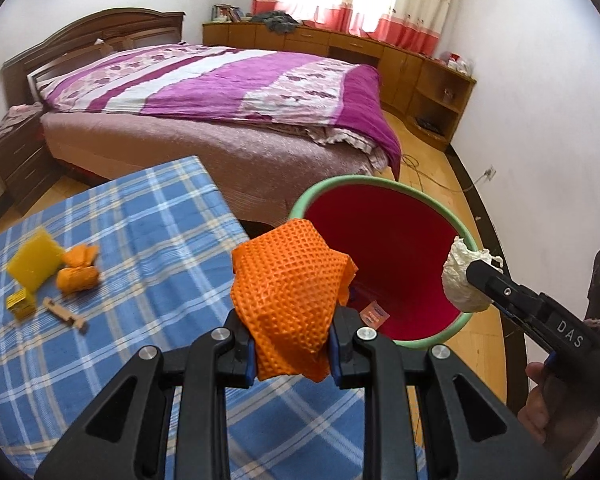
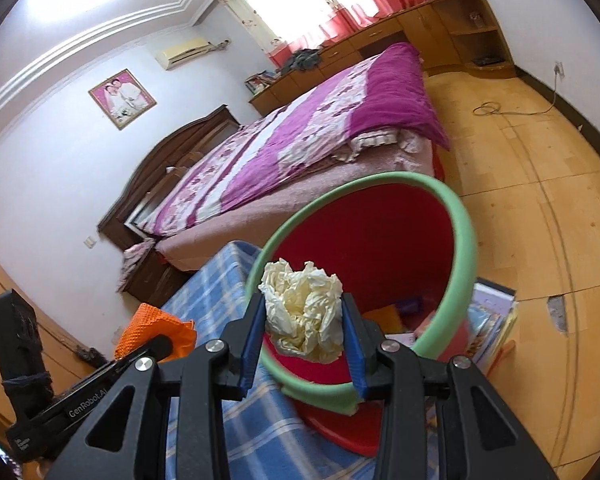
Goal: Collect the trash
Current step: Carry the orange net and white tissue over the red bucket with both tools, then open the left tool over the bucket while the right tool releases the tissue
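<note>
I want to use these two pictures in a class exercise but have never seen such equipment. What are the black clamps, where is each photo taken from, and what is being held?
There is no robot. A person carries a hand-held gripper in each hand, and a wide-angle camera on each looks forward along its two fingers. One picture comes from the left hand-held gripper, shut on a crumpled orange mesh cloth. The other comes from the right hand-held gripper, shut on a ball of crumpled white paper. Both are near a red bin with a green rim, beside a table with a blue checked cloth. Left on the table: a yellow sponge, an orange wad, a small yellow box and a wooden piece.
</note>
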Demonstrator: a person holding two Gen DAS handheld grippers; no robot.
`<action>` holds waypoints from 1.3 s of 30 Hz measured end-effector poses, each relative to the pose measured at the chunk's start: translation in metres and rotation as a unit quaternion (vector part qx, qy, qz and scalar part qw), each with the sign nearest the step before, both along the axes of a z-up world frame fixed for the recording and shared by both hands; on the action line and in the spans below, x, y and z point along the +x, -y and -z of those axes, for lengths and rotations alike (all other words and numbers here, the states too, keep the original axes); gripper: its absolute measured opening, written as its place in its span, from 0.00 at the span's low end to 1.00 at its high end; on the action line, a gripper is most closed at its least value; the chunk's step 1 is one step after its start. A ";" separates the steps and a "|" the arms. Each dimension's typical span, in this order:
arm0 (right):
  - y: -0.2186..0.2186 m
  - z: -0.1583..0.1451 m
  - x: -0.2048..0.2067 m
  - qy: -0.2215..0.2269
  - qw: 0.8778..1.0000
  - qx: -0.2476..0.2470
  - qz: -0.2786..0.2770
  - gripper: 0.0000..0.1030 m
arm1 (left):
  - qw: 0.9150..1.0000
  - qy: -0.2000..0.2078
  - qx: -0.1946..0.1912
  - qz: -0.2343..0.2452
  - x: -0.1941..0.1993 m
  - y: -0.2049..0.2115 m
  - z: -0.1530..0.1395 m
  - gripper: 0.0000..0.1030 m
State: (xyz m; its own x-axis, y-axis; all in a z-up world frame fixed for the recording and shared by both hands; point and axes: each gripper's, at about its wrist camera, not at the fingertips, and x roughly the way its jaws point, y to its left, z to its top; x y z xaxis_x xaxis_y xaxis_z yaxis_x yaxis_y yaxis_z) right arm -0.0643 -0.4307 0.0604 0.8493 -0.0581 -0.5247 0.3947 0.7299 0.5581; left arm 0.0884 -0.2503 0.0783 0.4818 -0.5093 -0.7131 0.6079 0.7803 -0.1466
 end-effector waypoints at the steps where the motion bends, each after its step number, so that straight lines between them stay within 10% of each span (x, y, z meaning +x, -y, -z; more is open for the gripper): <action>1: 0.002 0.001 0.001 -0.005 1.000 -0.007 0.005 0.39 | 1.000 -0.002 0.002 0.003 0.001 0.004 0.003 0.25; 16: 0.018 0.021 0.021 -0.065 0.994 -0.082 0.021 0.41 | 0.998 -0.009 0.027 0.051 0.018 0.060 0.033 0.26; 23: 0.019 0.027 0.025 -0.071 0.994 -0.080 0.016 0.42 | 0.998 -0.013 0.019 0.056 0.022 0.064 0.035 0.50; 31: 0.018 0.028 0.027 -0.067 0.995 -0.070 0.007 0.44 | 0.999 -0.019 0.015 0.039 0.022 0.055 0.034 0.50; 39: 0.017 0.028 0.029 -0.057 0.997 -0.050 0.002 0.63 | 1.000 -0.020 0.008 0.012 0.018 0.028 0.028 0.50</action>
State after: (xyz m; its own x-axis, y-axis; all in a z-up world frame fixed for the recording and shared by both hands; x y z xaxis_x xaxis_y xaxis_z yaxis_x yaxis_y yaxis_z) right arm -0.0355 -0.4477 0.0329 0.7841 -0.1186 -0.6092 0.4548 0.7778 0.4338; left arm 0.1067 -0.2788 0.0505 0.4407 -0.5092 -0.7392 0.6200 0.7682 -0.1595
